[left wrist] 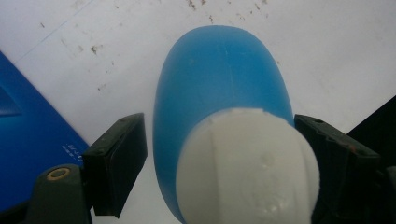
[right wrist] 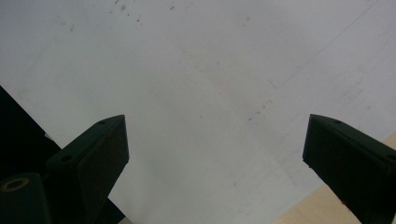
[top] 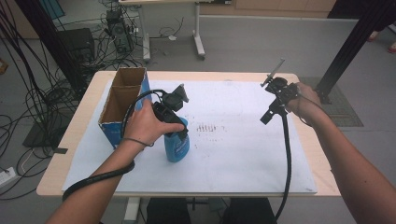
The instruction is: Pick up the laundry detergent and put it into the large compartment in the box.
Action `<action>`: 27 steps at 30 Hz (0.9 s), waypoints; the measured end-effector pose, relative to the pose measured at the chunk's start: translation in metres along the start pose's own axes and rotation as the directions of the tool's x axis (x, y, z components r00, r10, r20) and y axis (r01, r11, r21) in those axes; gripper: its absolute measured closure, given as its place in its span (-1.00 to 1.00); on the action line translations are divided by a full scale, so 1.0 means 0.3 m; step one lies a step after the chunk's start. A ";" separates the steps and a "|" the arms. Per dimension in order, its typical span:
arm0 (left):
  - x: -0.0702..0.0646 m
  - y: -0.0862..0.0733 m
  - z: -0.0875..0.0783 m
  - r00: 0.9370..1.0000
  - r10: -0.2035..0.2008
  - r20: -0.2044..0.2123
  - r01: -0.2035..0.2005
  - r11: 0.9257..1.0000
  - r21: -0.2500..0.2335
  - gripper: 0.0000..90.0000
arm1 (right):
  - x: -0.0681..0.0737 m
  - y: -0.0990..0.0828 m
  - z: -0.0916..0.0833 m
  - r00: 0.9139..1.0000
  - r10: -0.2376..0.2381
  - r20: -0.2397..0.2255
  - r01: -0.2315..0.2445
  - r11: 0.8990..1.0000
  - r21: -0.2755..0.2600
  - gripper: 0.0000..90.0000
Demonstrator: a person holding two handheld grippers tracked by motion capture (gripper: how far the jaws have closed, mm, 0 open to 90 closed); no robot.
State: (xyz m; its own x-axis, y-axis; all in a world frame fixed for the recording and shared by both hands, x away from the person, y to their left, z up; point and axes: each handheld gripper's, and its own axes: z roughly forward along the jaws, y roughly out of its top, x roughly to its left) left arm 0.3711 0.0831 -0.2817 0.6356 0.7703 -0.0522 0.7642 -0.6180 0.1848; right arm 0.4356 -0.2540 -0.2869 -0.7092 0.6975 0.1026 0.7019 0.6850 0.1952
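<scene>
My left gripper (left wrist: 219, 154) is positioned over the blue bottle (left wrist: 219, 88), with the bottle's white cap (left wrist: 247, 168) between its fingers. The right-hand finger (left wrist: 336, 158) sits against the side of the cap. The left-hand finger (left wrist: 119, 163) stands off from the bottle, with a strip of white sheet (left wrist: 327, 56) visible between pad and bottle wall. The fingers are therefore part-spread around the cap, not pinching it from both sides.

In the high view, the bottle (top: 176, 147) stands upright on the sheet (top: 233, 154), directly below the fingers of my left gripper (top: 180, 130). A blue-sided cardboard box (top: 122, 100) stands just beside the bottle, on the far side of my left hand (top: 147, 123) from the fingers. The same box (left wrist: 28, 135) appears outboard of the left-hand finger in the left gripper view.

My right gripper (right wrist: 215, 154) has its fingers spread wide with nothing between them. Beneath them lies bare sheet (right wrist: 196, 74); the wooden table edge (right wrist: 317, 210) shows near the right-hand finger. In the high view, my right gripper (top: 267, 116) hovers well apart from the bottle, near the table's (top: 322, 158) right side.
</scene>
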 end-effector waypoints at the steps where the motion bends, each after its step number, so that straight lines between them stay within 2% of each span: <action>1: 0.000 0.000 0.000 1.000 0.001 0.004 -0.001 1.000 0.001 -0.52 | 0.001 0.000 0.001 1.000 0.001 -0.001 -0.001 1.000 -0.001 -0.86; 7: 0.001 -0.001 0.002 1.000 0.000 0.000 0.000 1.000 0.001 -0.39 | -0.002 -0.001 0.002 1.000 -0.002 -0.002 0.002 1.000 -0.003 -0.86; 27: 0.003 -0.003 -0.003 1.000 -0.010 0.006 0.010 1.000 -0.009 -0.18 | 0.001 0.000 0.001 1.000 0.002 -0.002 -0.002 1.000 -0.003 -0.86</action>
State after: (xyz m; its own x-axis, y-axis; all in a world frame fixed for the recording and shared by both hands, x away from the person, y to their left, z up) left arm 0.3708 0.0845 -0.2809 0.6288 0.7753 -0.0595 0.7693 -0.6092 0.1927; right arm 0.4353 -0.2538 -0.2873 -0.7082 0.6981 0.1051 0.7029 0.6833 0.1976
